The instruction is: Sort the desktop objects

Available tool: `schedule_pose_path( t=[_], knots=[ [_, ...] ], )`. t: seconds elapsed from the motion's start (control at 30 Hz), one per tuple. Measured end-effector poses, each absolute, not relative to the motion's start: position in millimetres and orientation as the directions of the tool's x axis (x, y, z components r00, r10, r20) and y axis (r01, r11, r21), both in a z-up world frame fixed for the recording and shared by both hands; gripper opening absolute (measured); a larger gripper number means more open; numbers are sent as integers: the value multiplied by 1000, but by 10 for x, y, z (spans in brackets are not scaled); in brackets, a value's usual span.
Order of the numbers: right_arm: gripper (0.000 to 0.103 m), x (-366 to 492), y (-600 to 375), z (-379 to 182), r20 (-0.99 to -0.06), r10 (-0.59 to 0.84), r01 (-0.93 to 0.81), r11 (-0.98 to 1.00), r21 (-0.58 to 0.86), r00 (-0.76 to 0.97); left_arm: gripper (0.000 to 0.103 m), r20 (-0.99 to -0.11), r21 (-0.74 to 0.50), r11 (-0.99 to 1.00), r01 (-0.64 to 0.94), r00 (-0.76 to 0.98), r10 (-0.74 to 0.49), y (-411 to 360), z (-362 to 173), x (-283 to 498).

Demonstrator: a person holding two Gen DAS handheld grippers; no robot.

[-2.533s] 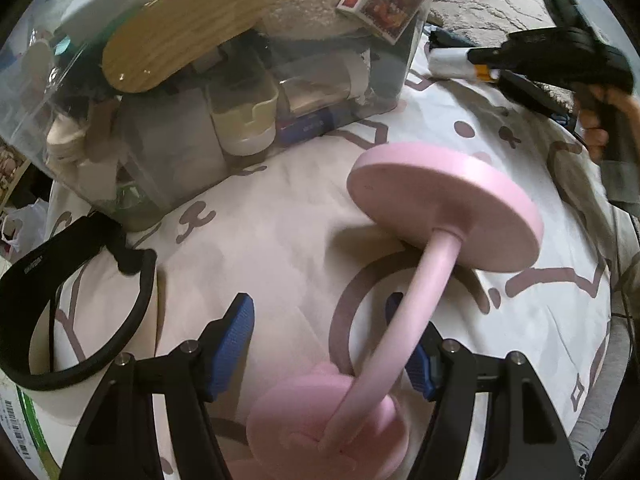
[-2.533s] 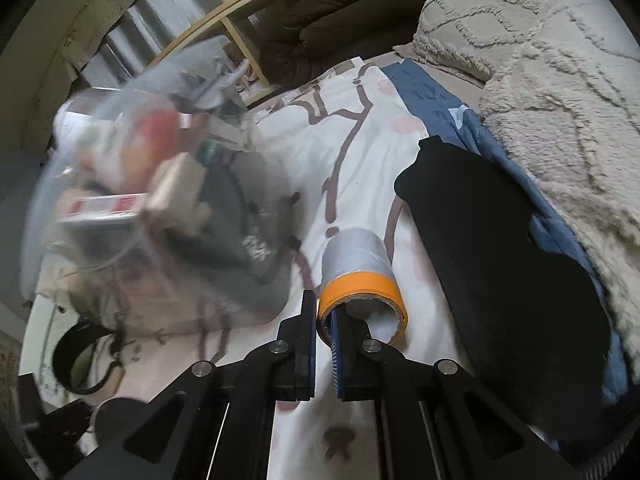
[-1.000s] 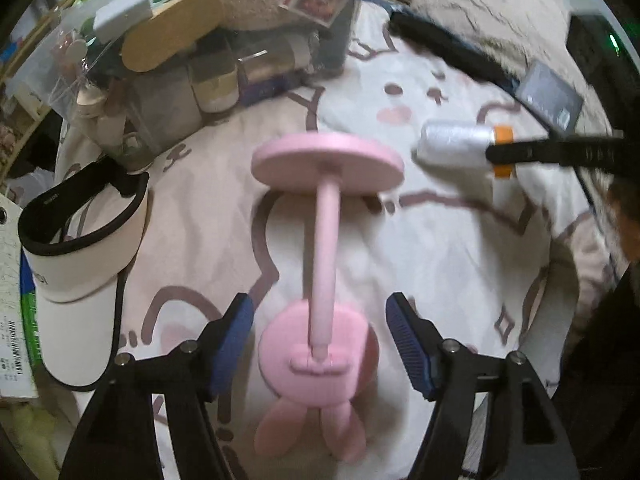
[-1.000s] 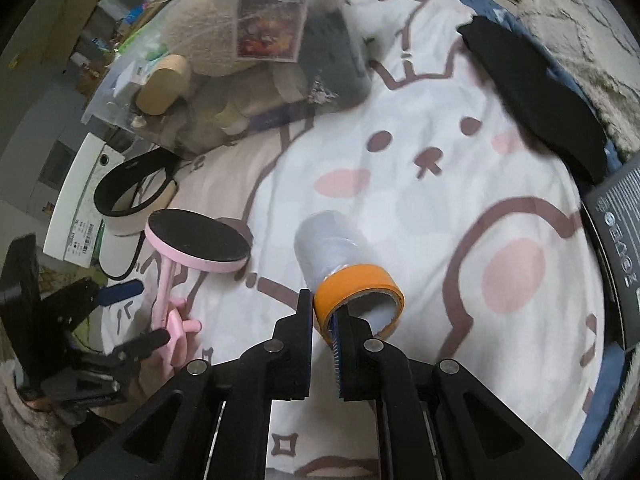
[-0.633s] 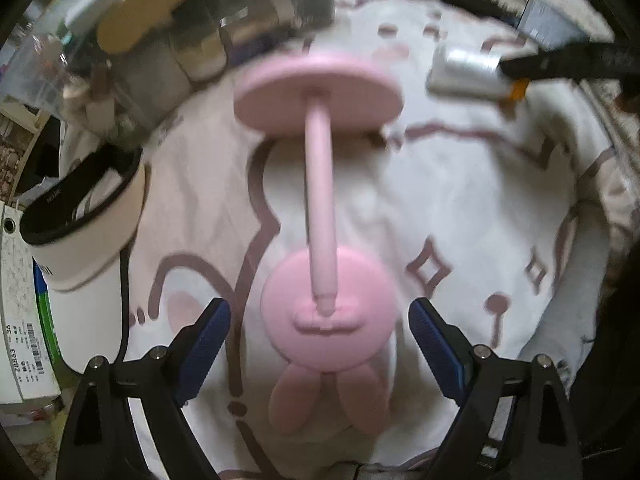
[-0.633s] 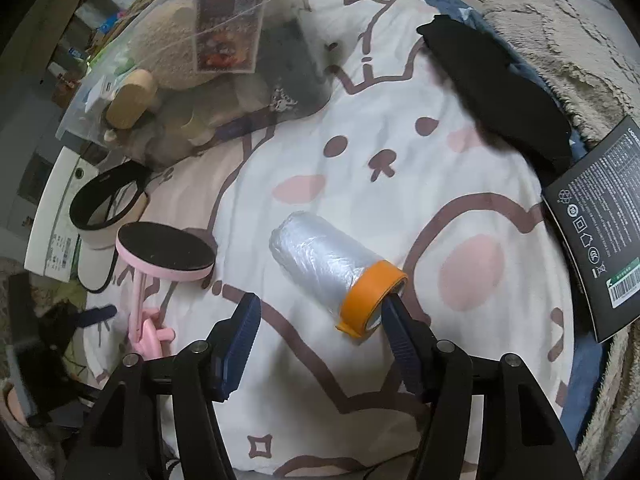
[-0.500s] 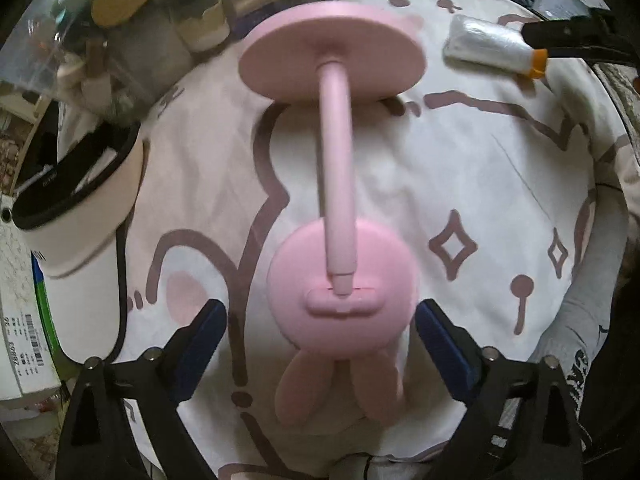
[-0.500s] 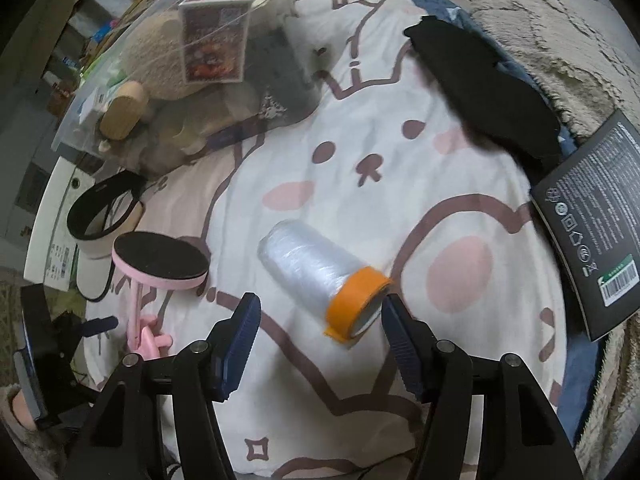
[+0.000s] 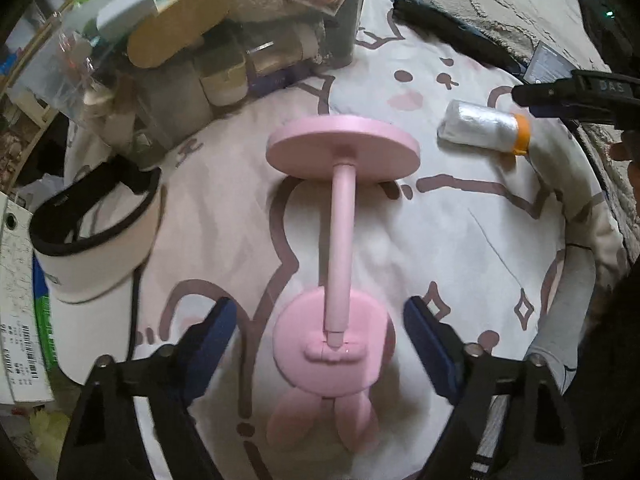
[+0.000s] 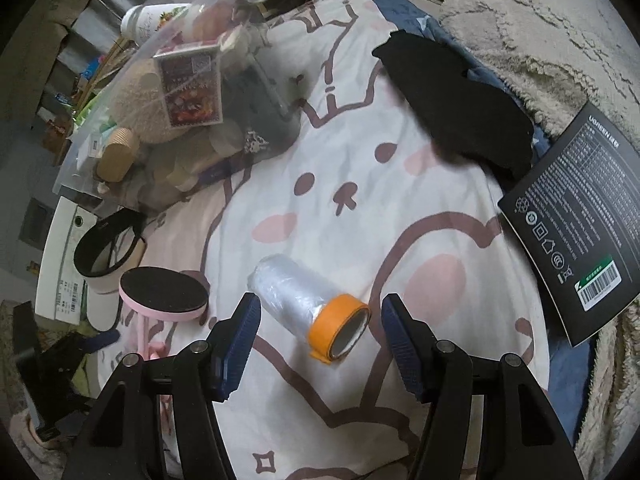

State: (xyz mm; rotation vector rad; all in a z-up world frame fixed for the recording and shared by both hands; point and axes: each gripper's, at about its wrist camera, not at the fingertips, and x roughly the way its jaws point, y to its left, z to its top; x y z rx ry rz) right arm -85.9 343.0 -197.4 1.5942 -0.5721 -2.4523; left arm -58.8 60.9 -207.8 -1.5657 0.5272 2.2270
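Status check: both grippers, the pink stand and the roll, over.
Left gripper open, straddling pink stand, which lies flat on the sheet. Right gripper open, roll lying loose between the fingers. Nothing in the way.

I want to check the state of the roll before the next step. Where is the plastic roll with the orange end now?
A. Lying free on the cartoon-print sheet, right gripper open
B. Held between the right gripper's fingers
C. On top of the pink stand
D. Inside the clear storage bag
A: the plastic roll lies on the cartoon-print sheet, and the right gripper is open, its fingers apart on either side without touching it.
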Motion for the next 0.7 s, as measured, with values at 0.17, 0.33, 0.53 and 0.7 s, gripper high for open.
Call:
schedule_pose_path(
  t=[0.17,0.33,0.53,0.7],
  knots=[
    [63,-867,3408,-1965,-837,-345,-52,-914,403,-424,55,-946,84,-856,-509,-310,92,733,-2173,-624],
    [63,-881,3404,-1963,-834,-349,-44,-913,405,-427,20,-927,46,-868,-495,-345,148,790,-2118,-669],
    [63,-884,3389,-1953,-834,-348,-36,-916,400,-428,20,-910,8,-882,-471,-369,189,840,-2131,-789],
    [63,-887,3390,-1943,-838,-337,-36,-921,388,-429,20,-886,-37,-898,-438,-401,231,872,-2100,-893]
  ],
)
